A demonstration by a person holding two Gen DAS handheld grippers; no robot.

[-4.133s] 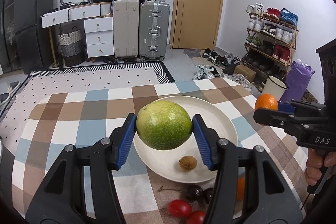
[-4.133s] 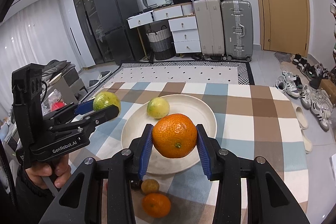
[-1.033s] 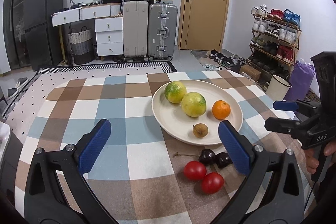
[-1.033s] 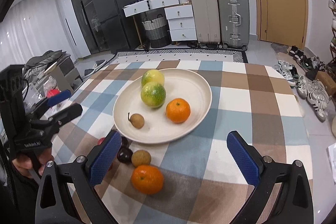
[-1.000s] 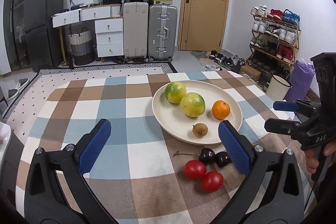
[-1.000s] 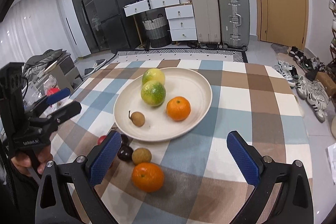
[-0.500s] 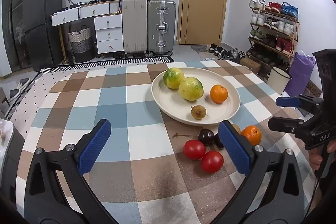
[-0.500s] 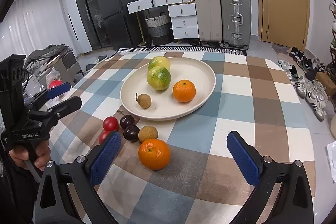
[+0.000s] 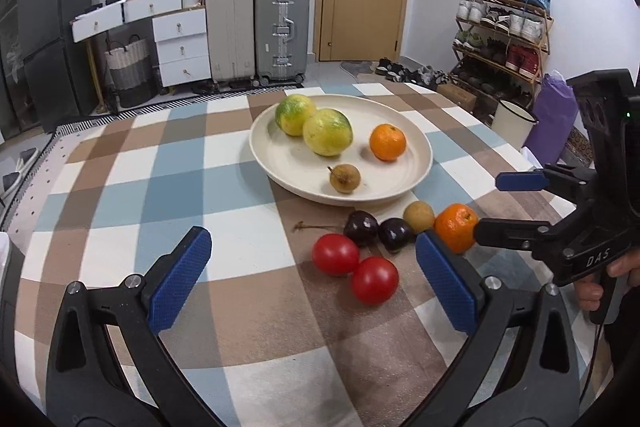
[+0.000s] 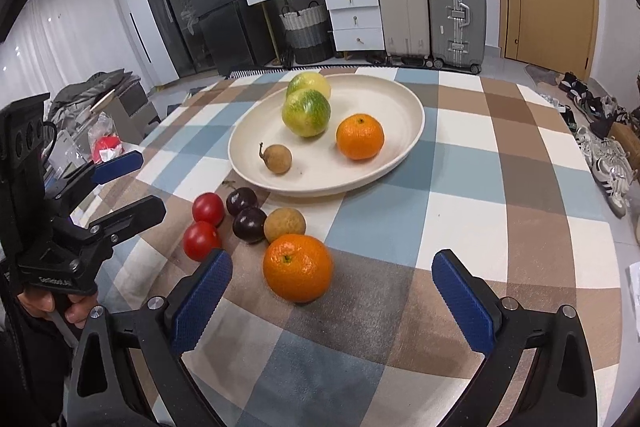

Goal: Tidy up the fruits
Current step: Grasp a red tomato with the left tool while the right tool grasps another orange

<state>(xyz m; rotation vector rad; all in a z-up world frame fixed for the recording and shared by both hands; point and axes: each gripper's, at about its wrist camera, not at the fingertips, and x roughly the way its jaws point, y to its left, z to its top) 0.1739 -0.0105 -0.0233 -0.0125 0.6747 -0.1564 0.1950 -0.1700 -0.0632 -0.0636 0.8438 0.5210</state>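
Plate point(image 10: 412, 131): far centre of the checked tablecloth point(image 10: 500, 187), holding two green-yellow citrus, an orange and a longan, the sorted group
Loose fruit: near edge of plate; loose orange point(image 10: 298, 267), loose longan point(image 10: 285, 225), two cherries point(image 10: 249, 225), two tomatoes point(image 9: 354, 267), not yet collected
Right gripper point(image 10: 332, 297): jaws wide apart, empty, low and just before the loose orange, likely the next pick
Left gripper point(image 9: 312, 281): jaws spread, empty, framing the tomatoes

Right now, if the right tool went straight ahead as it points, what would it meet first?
Most likely the loose orange on the tablecloth, lying between the open right tool fingers just ahead; depth is uncertain.
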